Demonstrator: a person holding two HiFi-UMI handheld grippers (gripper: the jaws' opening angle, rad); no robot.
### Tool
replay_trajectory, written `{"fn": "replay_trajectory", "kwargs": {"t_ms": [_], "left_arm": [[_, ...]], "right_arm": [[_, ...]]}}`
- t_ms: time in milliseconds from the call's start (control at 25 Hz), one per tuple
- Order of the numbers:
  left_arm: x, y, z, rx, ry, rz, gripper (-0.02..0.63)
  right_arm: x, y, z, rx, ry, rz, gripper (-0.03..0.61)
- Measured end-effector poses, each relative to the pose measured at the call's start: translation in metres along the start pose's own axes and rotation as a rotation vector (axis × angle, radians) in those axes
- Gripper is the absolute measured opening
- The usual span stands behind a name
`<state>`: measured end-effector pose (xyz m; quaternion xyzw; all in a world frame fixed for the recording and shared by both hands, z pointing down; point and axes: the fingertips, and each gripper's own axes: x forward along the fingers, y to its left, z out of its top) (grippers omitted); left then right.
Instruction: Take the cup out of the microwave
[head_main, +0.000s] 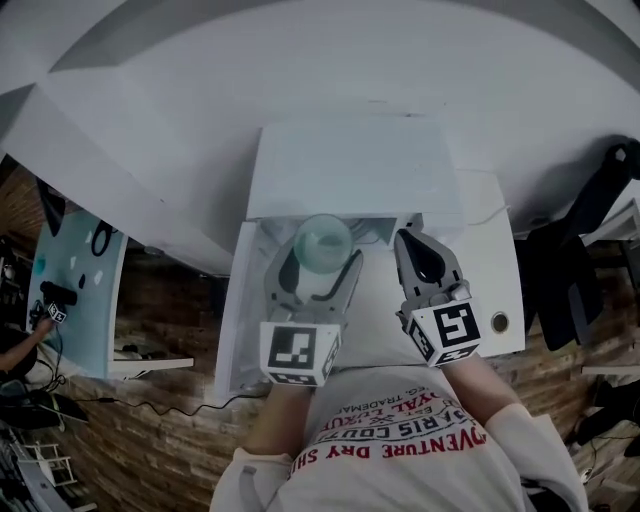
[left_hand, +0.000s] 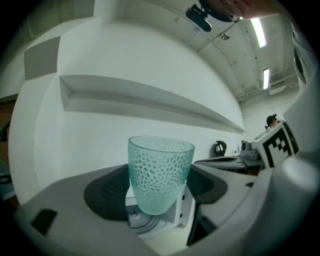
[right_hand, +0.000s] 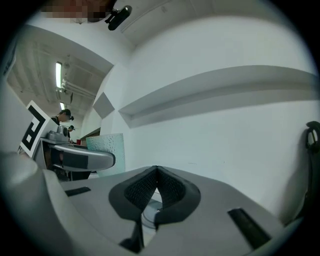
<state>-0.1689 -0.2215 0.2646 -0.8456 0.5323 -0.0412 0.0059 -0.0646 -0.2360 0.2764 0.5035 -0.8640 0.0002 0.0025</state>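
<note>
A teal dimpled glass cup (head_main: 322, 240) stands upright between the jaws of my left gripper (head_main: 322, 264), in front of the white microwave (head_main: 350, 165). In the left gripper view both dark pads press the sides of the cup (left_hand: 160, 172), so my left gripper (left_hand: 160, 202) is shut on it. My right gripper (head_main: 416, 243) hovers just right of the cup with its jaws pressed together and nothing between them. In the right gripper view its pads meet at my right gripper (right_hand: 156, 172), and the cup (right_hand: 107, 145) shows at the left behind the left gripper's finger (right_hand: 80, 159).
The microwave's door (head_main: 238, 310) hangs open at the left of the cup. The microwave sits on a white table (head_main: 490, 270) with a small round object (head_main: 499, 322) near its right edge. A black chair (head_main: 585, 240) stands at the right, a teal board (head_main: 75, 290) at the left.
</note>
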Motion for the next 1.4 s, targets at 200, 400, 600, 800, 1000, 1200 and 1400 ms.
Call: {"fn": "replay_trajectory", "kwargs": {"t_ms": [200,400,600,800,1000,1200,1400], "left_arm": [[0.005,-0.009,0.003,-0.021,-0.005,-0.023,0.357],[0.012,-0.014,0.002,-0.018,0.002,-0.034,0.359],[0.018,-0.019,-0.005,-0.034,0.018,-0.040,0.359],[0.023,-0.023,-0.012,-0.043,0.036,-0.047,0.359],[0.025,-0.023,-0.017,-0.054,0.048,-0.046,0.357],[0.025,-0.022,-0.020,-0.064,0.055,-0.044,0.359],[0.026,-0.018,-0.023,-0.066,0.060,-0.047,0.358]], "right_arm": [[-0.002,-0.007,0.007,0.003,-0.009,-0.001,0.011],[-0.003,-0.013,0.007,-0.008,-0.009,0.003,0.011],[-0.003,-0.019,0.004,-0.020,0.005,-0.009,0.011],[-0.003,-0.025,-0.004,-0.017,0.022,-0.023,0.011],[0.000,-0.027,-0.010,-0.006,0.039,-0.023,0.011],[0.001,-0.028,-0.012,-0.003,0.046,-0.026,0.011],[0.004,-0.028,-0.016,-0.001,0.052,-0.032,0.011]]}}
